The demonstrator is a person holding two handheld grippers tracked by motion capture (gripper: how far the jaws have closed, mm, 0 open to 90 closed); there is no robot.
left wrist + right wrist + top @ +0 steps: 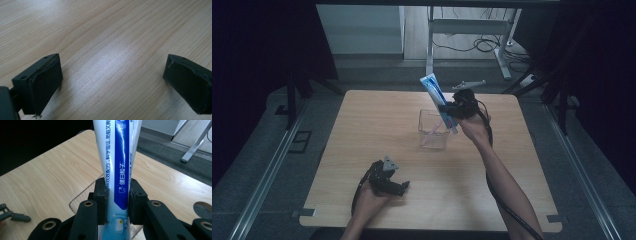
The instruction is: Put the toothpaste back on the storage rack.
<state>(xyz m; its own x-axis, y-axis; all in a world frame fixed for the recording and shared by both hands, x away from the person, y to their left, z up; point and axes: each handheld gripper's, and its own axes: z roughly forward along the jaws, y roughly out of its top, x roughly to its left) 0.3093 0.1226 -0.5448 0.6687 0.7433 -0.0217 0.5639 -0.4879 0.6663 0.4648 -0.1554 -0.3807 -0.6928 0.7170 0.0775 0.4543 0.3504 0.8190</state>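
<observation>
The right gripper (pixel 451 111) was clamped on a blue and white toothpaste tube (pixel 435 95), held above the far half of the wooden bench (pixel 362 130). In the high view the tube stood tilted, its flat crimped end up and leaning to the left, its lower end dipping toward the open top of a clear plastic container (pixel 432 131) that sat near the middle of the bench. Whether the tube's lower end touched the container's rim could not be told. In the right gripper view the tube (pixel 120 165) rose between the two black pads (pixel 100 192), which pressed against its sides, with blue printed lettering running along its length and the container's clear rim (pixel 75 200) faintly showing just beyond the jaws.

The left gripper (pixel 394 186) rested low at the near edge of the bench, well apart from the container and the tube, in the person's left hand (pixel 371 197). In the left gripper view its jaws stood wide apart with bare wood grain (pixel 112 62) between them and nothing held
</observation>
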